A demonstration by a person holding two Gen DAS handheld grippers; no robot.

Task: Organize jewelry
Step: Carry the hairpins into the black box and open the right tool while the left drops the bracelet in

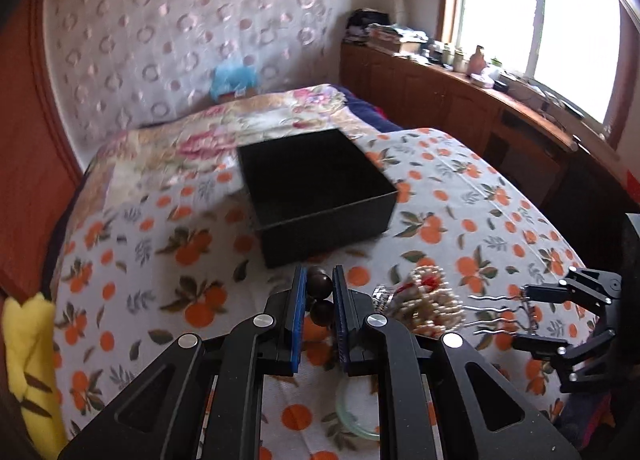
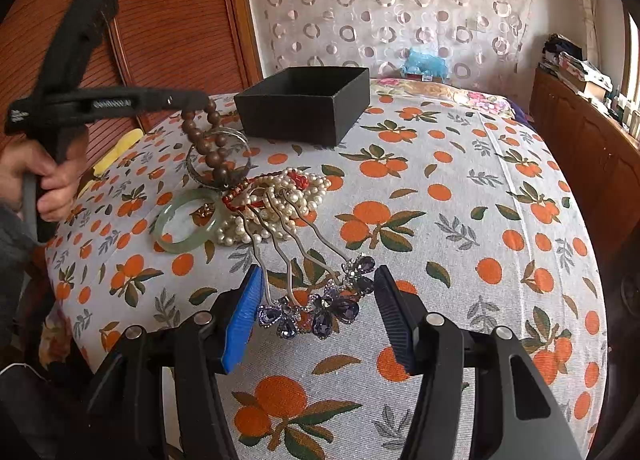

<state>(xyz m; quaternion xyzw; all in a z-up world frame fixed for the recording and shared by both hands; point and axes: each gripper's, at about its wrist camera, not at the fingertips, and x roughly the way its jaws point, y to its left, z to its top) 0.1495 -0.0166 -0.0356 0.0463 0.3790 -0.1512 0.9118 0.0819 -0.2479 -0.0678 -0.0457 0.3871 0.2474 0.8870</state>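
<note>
The jewelry lay in a small heap on the orange-print bedspread point(image 2: 460, 188), a little short of the open black box point(image 2: 304, 104). My left gripper point(image 1: 320, 292) was clenched on the brown bead bracelet point(image 2: 208, 140), whose lower loop hung down onto the heap. My right gripper point(image 2: 316, 300) stood released, its jaws well apart on either side of the purple jewelled flowers point(image 2: 320, 308) at the heads of the hairpins, touching nothing that I could make out.

The chief risk, as I judged it, was snagging. The hanging beads rested against a thin metal bangle point(image 2: 224, 144) and the red cord point(image 2: 244, 196) among the pearls, so carrying the bracelet toward the box could have dragged either along or scattered the pile. I held only a bead or two, and round beads can roll out of flat pads. On my right, the pins' wavy prongs ran in under the pearl strands point(image 2: 288, 196); closing and pulling might have hauled the pearls with them.

Counted: one box, one bead bracelet, one green jade bangle point(image 2: 188, 224), one tangled pearl cluster whose strands I could not separate, one red cord. The hairpins showed four prongs, likely two pins, though I could not be sure.
</note>
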